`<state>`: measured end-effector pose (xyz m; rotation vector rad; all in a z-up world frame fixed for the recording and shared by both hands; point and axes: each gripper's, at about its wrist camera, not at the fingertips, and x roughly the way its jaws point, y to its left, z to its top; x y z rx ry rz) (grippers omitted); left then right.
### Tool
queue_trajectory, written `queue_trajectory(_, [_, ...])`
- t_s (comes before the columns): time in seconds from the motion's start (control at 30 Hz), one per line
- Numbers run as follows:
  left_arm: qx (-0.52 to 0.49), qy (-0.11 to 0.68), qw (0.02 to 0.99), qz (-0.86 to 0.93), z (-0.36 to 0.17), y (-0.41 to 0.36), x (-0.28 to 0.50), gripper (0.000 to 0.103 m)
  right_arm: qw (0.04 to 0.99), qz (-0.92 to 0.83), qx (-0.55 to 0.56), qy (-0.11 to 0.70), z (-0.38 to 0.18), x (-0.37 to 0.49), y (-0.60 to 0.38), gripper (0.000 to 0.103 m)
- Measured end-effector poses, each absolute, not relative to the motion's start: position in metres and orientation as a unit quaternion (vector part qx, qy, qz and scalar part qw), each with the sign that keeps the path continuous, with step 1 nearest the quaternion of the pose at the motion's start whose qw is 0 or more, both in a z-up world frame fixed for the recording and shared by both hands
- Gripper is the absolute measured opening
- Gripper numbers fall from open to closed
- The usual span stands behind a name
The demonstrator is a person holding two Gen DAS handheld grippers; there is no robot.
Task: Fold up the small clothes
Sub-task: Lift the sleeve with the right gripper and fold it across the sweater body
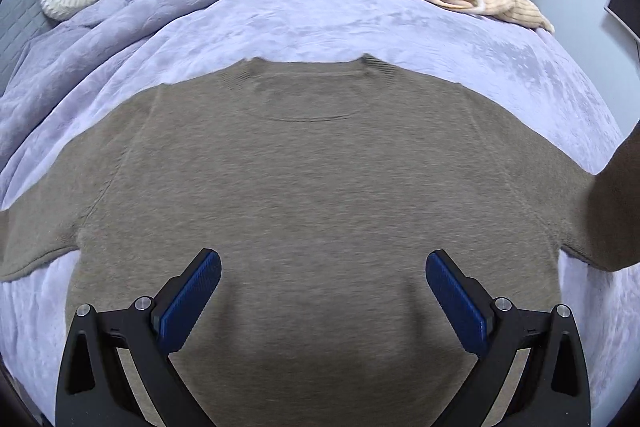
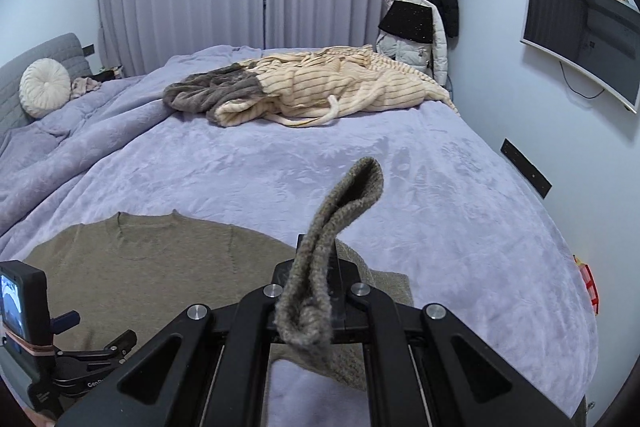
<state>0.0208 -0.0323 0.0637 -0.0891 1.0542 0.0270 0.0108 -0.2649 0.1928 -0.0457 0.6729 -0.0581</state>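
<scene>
- Left tongs (image 1: 323,277) gape wide, empty, above the brown sweater (image 1: 312,163) lying flat on the bed (image 1: 320,27).
- Right tongs (image 2: 318,259) are clamped on the sweater's sleeve (image 2: 344,203), which sticks up past them.

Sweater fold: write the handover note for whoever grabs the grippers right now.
Left gripper: open, hovering over the lower body of the brown sweater, holding nothing.
Right gripper: shut on the sweater's right sleeve cuff, lifted off the bed.
Sweater lies flat, neck away from you; left sleeve spread out.
Done: no fold yet.
Left: probably lay this sleeve across the body, then the other, then fold the body.
</scene>
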Motion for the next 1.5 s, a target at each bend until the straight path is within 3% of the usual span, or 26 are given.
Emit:
queue_trajectory(0.6, [-0.095, 0.501, 0.859, 0.041, 0.045, 0.061, -0.001, 0.103, 0.935, 0.053, -0.081, 0.342, 0.189, 0.039, -0.111, 0.005])
queue_trajectory(1.1, [-0.164, 0.484, 0.857, 0.069, 0.047, 0.134, -0.028, 0.103, 0.906, 0.133, -0.128, 0.380, 0.134, 0.056, 0.021, 0.005])
queue_trajectory(1.43, [-0.185, 0.486, 0.850, 0.078, 0.040, 0.150, -0.042, 0.103, 0.879, 0.169, -0.132, 0.425, 0.096, 0.055, 0.054, 0.005])
queue_trajectory(1.5, [-0.185, 0.487, 0.850, 0.079, 0.040, 0.151, -0.043, 0.103, 0.871, 0.182, -0.121, 0.440, 0.087, 0.056, 0.055, 0.010])
